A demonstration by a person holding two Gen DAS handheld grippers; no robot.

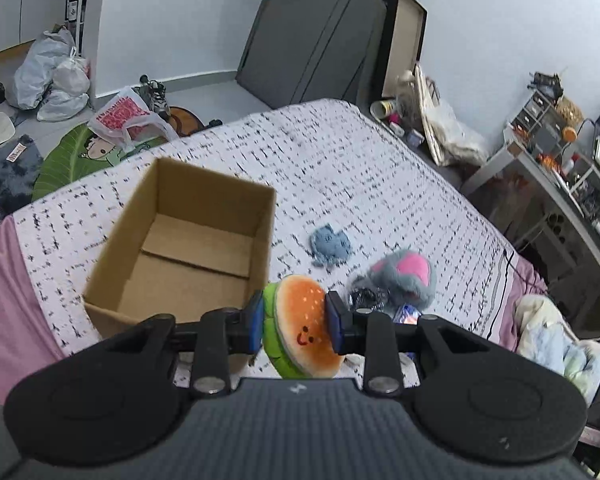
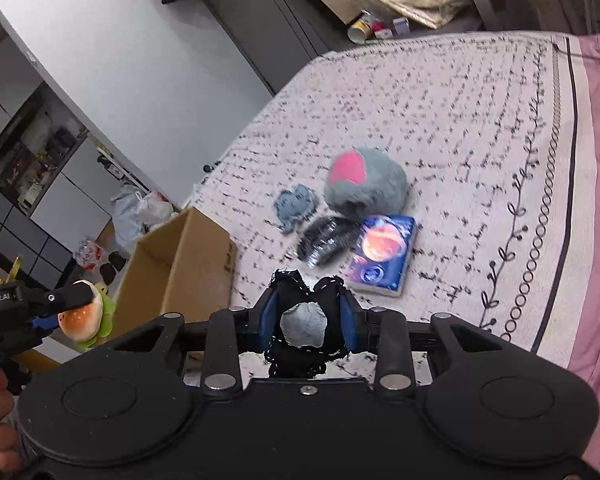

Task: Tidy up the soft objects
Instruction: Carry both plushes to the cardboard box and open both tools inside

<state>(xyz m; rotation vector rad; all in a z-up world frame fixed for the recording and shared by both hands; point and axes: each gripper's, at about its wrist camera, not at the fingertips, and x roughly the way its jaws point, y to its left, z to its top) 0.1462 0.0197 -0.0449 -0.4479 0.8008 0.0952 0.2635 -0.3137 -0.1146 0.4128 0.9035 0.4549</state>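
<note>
While each tool grips one toy, left tool [image 1: 293, 322] a burger plush [image 1: 304, 322], right tool [image 2: 309, 320] a black-grey plush [image 2: 304, 326], one box [image 1: 172, 264] stands empty; only the right wrist view shows the book [image 2: 382, 254].

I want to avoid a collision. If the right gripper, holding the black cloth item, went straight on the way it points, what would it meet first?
Probably the shiny black bundle lying on the bed cover, just ahead of the right gripper. Depth is hard to judge.

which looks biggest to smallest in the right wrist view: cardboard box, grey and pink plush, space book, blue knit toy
1. cardboard box
2. grey and pink plush and space book: look about alike, so unranked
3. blue knit toy
</note>
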